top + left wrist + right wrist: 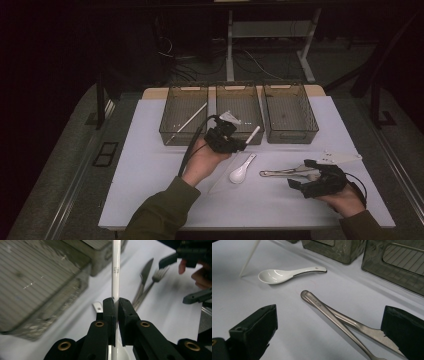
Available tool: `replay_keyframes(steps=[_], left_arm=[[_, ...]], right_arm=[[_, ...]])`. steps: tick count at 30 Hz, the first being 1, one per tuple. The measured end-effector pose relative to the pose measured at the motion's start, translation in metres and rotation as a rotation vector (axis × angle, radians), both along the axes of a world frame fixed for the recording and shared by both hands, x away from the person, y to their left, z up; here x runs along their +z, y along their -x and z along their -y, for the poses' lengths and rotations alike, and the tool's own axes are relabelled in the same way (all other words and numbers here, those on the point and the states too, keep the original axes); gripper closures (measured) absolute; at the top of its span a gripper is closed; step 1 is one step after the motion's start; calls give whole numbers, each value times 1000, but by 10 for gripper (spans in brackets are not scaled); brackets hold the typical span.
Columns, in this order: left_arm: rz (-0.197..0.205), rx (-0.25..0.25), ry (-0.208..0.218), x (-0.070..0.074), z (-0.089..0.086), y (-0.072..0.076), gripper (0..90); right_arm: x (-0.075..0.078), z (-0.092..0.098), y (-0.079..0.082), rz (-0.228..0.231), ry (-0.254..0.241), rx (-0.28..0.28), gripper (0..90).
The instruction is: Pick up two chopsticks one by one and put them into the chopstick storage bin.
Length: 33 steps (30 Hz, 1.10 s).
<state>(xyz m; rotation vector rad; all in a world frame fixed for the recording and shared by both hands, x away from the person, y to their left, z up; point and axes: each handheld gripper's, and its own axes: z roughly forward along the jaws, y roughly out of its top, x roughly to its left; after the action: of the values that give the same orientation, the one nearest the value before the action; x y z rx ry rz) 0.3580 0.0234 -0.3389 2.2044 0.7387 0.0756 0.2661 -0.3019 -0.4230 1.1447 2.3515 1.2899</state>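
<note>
1. the left claw (239,143) is clamped on a white chopstick (116,270), its two black jaws pressed together on the thin stick with only the stick's width between them; the grip sits partway along the stick, so both ends stand free of the jaws.
2. in the high view the chopstick (252,135) pokes out of the claw toward the middle bin (240,107), one of three clear bins in a row at the far side of the bench (150,165). judging by this, the stick is held off the bench so it can go into a bin.
3. another white chopstick (187,123) already lies slanted in the left bin (183,112), which suggests like goes with like and that the held one belongs there; the right bin (290,110) looks empty as far as i can tell.
4. the right claw (306,176) rests low on the bench with its jaws wide apart, holding nothing. a metal knife (362,328) and fork (332,315) lie crossed between and just ahead of its jaws, so it seems posed to take one of them.
5. a white ceramic spoon (241,170) lies on the bench between the two hands, just below the left claw and untouched by either.
</note>
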Motion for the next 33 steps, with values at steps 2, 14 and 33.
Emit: replay_keyframes(steps=[2, 14, 33], left_arm=[[17, 11, -2, 9, -8, -5, 840], [120, 68, -50, 60, -50, -42, 840], [287, 112, -103, 94, -87, -112, 839]], right_arm=[[0, 0, 0, 0, -1, 1, 7], [-1, 0, -1, 0, -2, 2, 7], [-2, 1, -1, -2, -5, -1, 7]])
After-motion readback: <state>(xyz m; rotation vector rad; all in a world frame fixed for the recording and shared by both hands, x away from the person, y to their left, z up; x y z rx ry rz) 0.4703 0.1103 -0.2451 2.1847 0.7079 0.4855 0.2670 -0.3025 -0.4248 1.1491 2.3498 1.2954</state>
